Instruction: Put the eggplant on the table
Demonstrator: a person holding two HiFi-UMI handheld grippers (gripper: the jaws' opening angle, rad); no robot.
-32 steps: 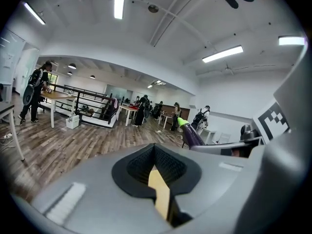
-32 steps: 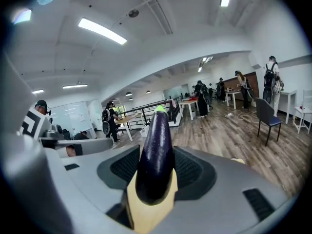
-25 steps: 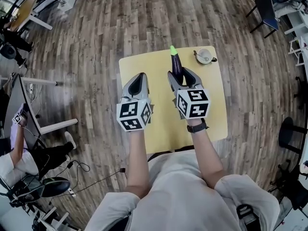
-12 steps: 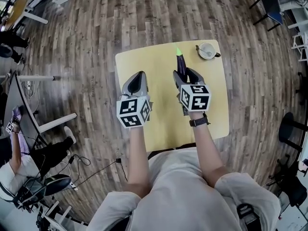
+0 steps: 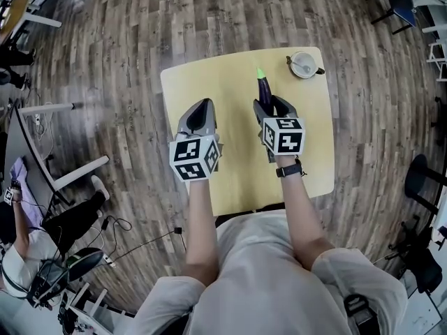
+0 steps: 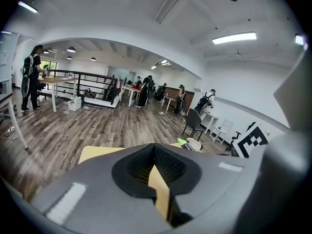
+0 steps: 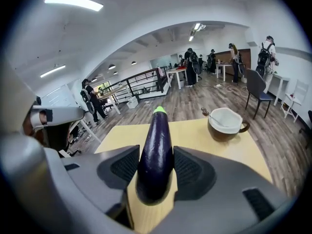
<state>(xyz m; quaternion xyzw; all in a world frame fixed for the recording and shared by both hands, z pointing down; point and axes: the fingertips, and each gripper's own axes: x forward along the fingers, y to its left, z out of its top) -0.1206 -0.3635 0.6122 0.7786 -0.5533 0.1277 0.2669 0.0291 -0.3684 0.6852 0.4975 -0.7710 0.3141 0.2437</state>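
Open-plan office with a grey-brown wood-plank floor (image 5: 105, 61); at centre stands a small square table with a pale yellow top (image 5: 230, 82), the person at its near edge.

The right gripper (image 5: 269, 103) is clenched on a long, glossy dark-purple eggplant with a bright green tip (image 5: 265, 88). The right gripper view shows both dark pads pressed to the fruit's thick lower flanks. The eggplant's long axis continues the line along which the gripper points, running from the jaws toward the table's far edge, green tip foremost. It lies over the right half of the tabletop. Whether its underside touches the surface cannot be told.

A white cup with a brown outside and a spoon in it (image 5: 304, 64) stands at the far right corner, beyond the tip and clear of it.

The left gripper (image 5: 202, 107) is over the left half, its jaws closed on nothing, well apart from the fruit.

Judgement: only the right hand serves the placing. What it probably calls for is lowering the fruit flat along its axis, then releasing it.
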